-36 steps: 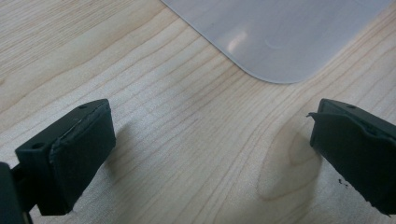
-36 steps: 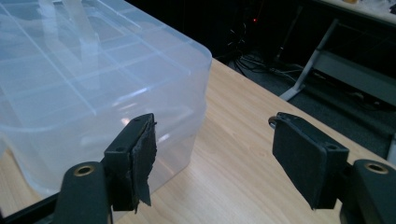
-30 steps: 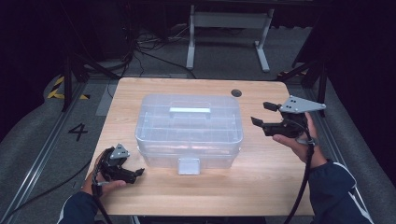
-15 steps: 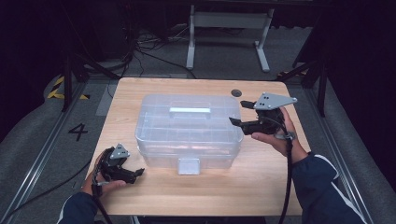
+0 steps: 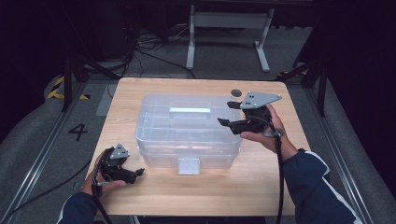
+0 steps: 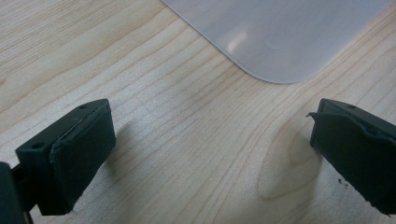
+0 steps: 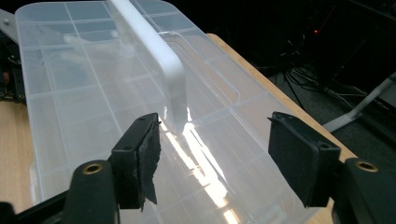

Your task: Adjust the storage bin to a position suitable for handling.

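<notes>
A clear plastic compartment box (image 5: 187, 130) with a white handle (image 5: 189, 111) is seen at the middle of the light wooden table (image 5: 261, 186). The right gripper (image 5: 228, 113) is held above the box's right end, jaws spread, nothing gripped. The left gripper (image 5: 135, 173) is kept low at the box's front-left corner, jaws released wide over bare wood.

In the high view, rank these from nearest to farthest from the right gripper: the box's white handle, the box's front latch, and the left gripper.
From the right gripper, held over the right end of the clear box:
1. White handle, on the lid's top, just to the gripper's left.
2. Front latch, on the box's near wall, toward the person.
3. Left gripper, by the box's near left corner.
</notes>
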{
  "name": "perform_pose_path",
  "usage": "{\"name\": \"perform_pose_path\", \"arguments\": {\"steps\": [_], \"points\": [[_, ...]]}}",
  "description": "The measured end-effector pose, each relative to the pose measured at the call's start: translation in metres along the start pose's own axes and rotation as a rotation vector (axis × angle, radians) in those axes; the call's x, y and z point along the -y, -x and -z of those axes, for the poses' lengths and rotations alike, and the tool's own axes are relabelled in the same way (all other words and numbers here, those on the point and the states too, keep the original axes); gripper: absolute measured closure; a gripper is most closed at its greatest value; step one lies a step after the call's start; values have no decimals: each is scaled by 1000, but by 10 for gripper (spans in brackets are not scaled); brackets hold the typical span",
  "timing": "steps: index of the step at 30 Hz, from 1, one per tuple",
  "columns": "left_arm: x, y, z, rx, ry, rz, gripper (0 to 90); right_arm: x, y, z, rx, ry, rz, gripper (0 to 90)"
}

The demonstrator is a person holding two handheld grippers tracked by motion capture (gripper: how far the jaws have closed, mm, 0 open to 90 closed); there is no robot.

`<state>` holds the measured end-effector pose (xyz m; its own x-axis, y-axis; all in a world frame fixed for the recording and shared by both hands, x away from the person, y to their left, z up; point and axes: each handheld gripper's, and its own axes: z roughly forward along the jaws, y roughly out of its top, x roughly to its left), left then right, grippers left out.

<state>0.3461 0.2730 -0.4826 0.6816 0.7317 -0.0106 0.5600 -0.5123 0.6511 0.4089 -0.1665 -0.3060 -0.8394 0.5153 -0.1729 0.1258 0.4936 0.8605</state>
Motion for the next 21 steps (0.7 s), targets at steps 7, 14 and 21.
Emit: {"name": "perform_pose_path", "arguments": {"steps": [7,14,21], "points": [[0,0,0,6,1,0,6,-10,-5,-9,-17,-17,34,443],[0,0,0,4,2,2,6,-16,-11,-14,-35,-23,57,507],[0,0,0,5,1,2,6,-22,-13,-21,-42,-51,83,553]]}}
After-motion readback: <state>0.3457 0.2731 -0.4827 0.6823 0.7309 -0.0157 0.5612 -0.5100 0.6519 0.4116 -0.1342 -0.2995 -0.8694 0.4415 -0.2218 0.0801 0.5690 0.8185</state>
